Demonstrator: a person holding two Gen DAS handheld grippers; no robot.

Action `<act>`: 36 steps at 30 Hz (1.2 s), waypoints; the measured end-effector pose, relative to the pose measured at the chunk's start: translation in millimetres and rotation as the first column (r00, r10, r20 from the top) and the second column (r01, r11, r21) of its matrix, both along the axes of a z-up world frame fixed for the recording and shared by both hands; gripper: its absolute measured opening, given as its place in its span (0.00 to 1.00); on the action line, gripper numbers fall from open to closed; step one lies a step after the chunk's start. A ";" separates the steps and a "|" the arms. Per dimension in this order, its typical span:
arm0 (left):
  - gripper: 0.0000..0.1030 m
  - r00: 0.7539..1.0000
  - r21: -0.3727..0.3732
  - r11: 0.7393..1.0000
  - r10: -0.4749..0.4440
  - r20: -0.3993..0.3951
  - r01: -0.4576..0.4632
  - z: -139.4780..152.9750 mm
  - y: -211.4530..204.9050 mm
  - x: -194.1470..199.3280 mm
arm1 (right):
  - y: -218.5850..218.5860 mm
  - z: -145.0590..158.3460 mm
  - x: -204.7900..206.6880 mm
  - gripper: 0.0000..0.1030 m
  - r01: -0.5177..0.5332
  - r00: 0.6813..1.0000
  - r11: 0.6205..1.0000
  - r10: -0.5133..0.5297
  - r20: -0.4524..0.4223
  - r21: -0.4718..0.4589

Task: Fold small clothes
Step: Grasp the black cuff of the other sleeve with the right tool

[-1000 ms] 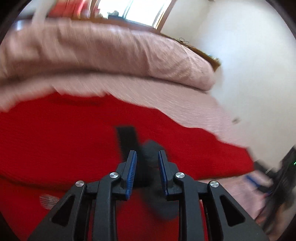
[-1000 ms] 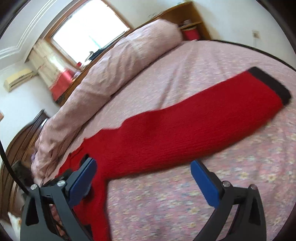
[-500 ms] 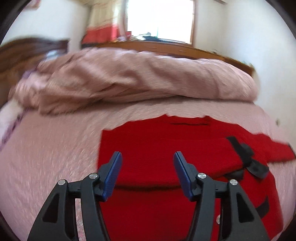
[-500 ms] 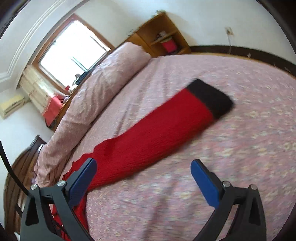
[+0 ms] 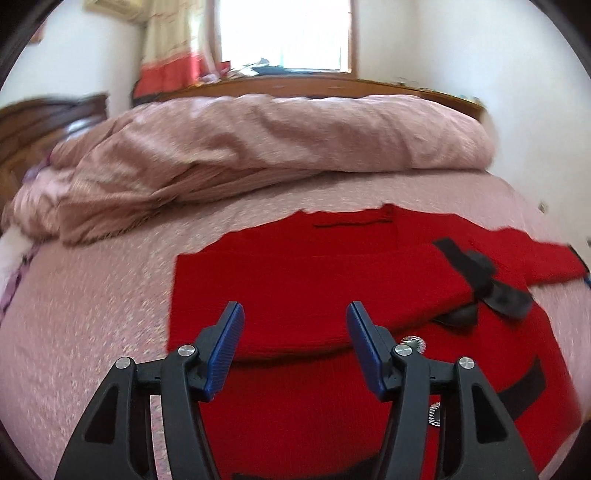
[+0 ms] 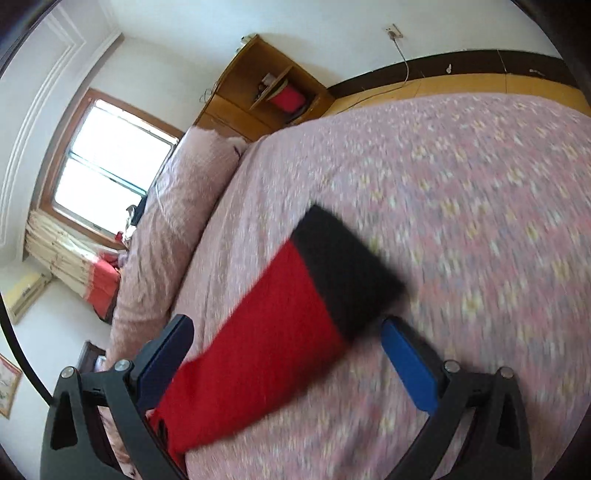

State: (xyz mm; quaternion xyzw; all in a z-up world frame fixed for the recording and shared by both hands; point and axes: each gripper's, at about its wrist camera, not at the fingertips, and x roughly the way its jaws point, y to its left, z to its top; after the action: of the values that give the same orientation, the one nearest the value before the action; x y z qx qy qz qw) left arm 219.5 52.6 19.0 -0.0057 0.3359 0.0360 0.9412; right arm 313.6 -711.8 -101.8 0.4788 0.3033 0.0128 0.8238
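Fold is prob. about a third done. The red sweater (image 5: 332, 291) lies flat on the bed (image 5: 92, 332), centre to 3 o'clock in the left view. One sleeve is already across the chest, its black cuff (image 5: 476, 273) at about 2 o'clock. The other sleeve (image 6: 258, 350) lies straight out on the sheet, w/ its cuff (image 6: 343, 266) at frame centre in the right view. Left to do, by my read: bring that sleeve in, then fold the body up.

Left gripper (image 5: 295, 332) is released, jaws apart w/ nothing between, above the folded part. Right gripper (image 6: 288, 354) is wide, straddling the sleeve near the cuff. The pads don't seem to press on it, though blur makes contact hard to judge.

Surface: pink flowered sheet, soft, so knit may drag rather than slide. A rolled pink duvet (image 5: 258, 147) lies at 12 o'clock behind the sweater. Room: bright window (image 5: 284, 33) w/ a curtain beside it, wood headboard at 10 o'clock, wood shelf unit (image 6: 266, 96) at 12 o'clock in the right view, white walls.
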 end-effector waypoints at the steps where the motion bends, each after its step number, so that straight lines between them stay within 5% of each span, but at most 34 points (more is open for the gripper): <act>1: 0.51 1.000 0.014 1.000 -0.021 0.015 0.021 1.5 -5.7 -1.6 | -3.4 -0.1 2.2 1.00 0.007 1.000 1.000 -0.007 0.006 0.015; 7: 0.51 1.000 0.043 0.999 -0.001 0.025 0.000 -0.2 -5.6 0.8 | -14.6 -1.3 0.0 0.96 0.053 0.996 0.997 -0.056 0.076 0.048; 12: 0.51 0.998 -0.032 0.998 0.056 -0.033 -0.057 -10.6 13.2 5.8 | -5.7 -2.9 1.1 0.94 0.061 0.997 0.998 -0.061 0.052 -0.003; 17: 0.51 0.998 -0.028 0.998 0.057 -0.006 -0.058 -6.4 14.0 3.5 | 5.7 -4.3 -0.5 0.76 0.127 0.992 0.990 -0.127 -0.002 -0.066; 20: 0.51 0.999 -0.015 0.999 0.052 -0.015 -0.052 -8.9 12.0 3.6 | -5.0 -9.3 -3.4 0.35 0.184 0.982 0.982 -0.185 -0.028 -0.040; 21: 0.51 0.999 -0.013 0.999 0.050 -0.020 -0.050 -9.9 11.5 4.1 | -9.3 -13.4 -6.3 0.14 0.205 0.977 0.979 -0.205 -0.052 -0.021; 24: 0.51 0.999 -0.009 0.999 0.047 -0.025 -0.047 -11.0 11.1 4.5 | -26.5 -32.7 -14.8 0.11 0.213 0.977 0.961 -0.208 -0.044 0.179; 26: 0.51 0.998 -0.012 0.999 0.050 -0.023 -0.051 -10.8 12.4 4.6 | -26.7 -31.7 -15.4 0.10 0.205 0.978 0.957 -0.206 -0.016 0.204; 33: 0.51 0.997 -0.042 0.997 0.072 -0.011 -0.072 -14.0 29.5 0.6 | 15.9 40.3 5.8 0.10 0.080 0.985 0.997 -0.079 0.154 0.000; 36: 0.51 0.996 -0.057 0.994 0.088 -0.002 -0.088 -10.7 41.4 2.3 | 62.4 83.8 19.5 0.10 0.011 0.980 0.981 0.028 0.195 -0.195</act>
State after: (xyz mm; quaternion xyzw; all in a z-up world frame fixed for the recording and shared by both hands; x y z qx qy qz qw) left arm 221.7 94.0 8.3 -0.0475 0.3358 0.0678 0.9383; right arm 333.1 -649.4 -18.0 0.3906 0.2224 0.0338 0.8926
